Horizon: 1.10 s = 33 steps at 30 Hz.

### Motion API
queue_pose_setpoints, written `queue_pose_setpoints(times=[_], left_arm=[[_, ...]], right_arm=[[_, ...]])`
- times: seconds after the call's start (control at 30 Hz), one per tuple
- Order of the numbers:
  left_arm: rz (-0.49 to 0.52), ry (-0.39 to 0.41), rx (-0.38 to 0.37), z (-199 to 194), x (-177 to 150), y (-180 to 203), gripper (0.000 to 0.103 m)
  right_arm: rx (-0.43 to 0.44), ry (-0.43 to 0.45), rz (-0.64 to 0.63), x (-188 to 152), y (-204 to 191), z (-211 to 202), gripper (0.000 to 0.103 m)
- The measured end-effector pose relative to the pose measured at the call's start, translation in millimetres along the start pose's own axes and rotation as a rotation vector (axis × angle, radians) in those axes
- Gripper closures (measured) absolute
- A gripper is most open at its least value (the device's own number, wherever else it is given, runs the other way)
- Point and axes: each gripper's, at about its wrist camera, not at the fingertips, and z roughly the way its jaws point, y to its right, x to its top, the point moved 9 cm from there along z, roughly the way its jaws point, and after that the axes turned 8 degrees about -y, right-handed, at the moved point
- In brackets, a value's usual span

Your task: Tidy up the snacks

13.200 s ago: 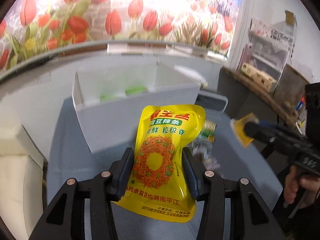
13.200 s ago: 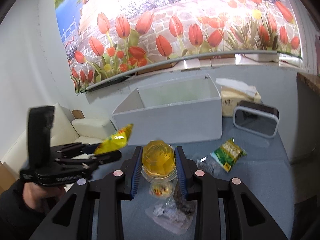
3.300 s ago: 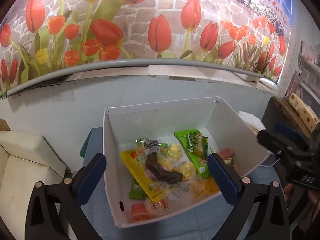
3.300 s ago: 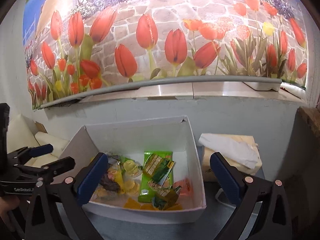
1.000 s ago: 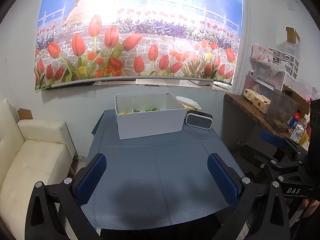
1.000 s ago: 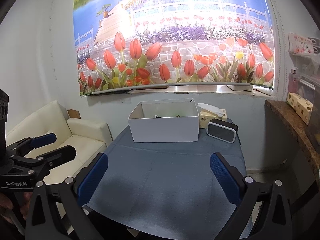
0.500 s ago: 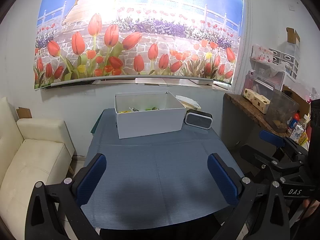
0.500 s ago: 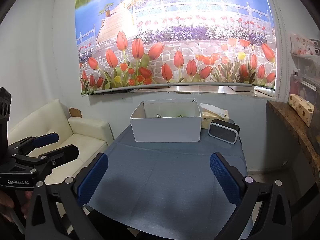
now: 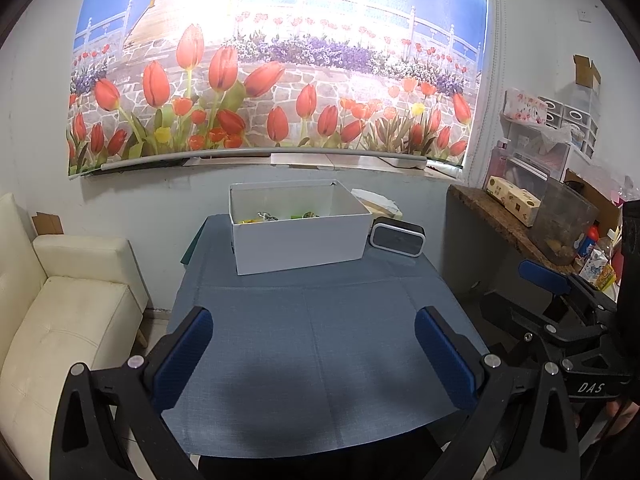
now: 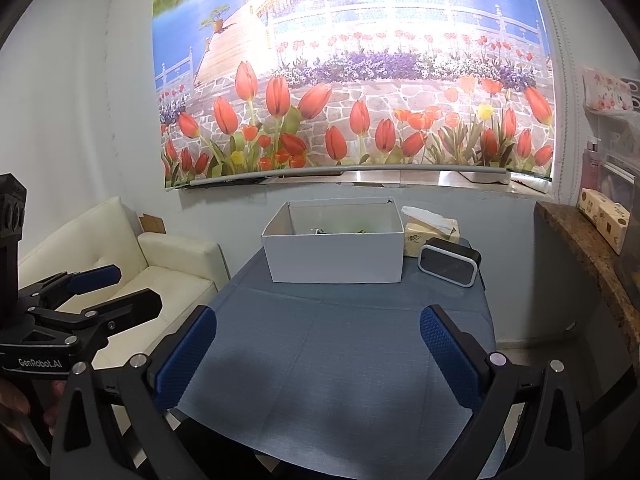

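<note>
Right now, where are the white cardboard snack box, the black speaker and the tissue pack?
White cardboard snack box (image 10: 336,258): right wrist view, front wall.
Black rectangular speaker (image 10: 448,266): right wrist view, front face.
Yellow tissue pack (image 10: 420,236): right wrist view, side panel.

The box (image 9: 300,240) is sitting at the table's (image 9: 320,352) far end, snacks (image 9: 276,216) lying inside. A speaker (image 9: 396,237) is standing just right of it (tissue pack (image 10: 430,232) behind).

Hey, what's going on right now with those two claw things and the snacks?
Left gripper and right gripper: jaws wide open, empty. Snacks in white box at table's far end. Blue tablecloth bare between; nothing in the way.
</note>
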Motion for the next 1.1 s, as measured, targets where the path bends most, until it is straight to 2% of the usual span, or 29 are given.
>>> queue_pose_setpoints(times=[1.1], left_arm=[[0.006,-0.016,-0.01,4.4,-4.4,3.6,0.0]], right_arm=[[-0.003,-0.004,-0.007,-4.9,-1.6,0.2,0.0]])
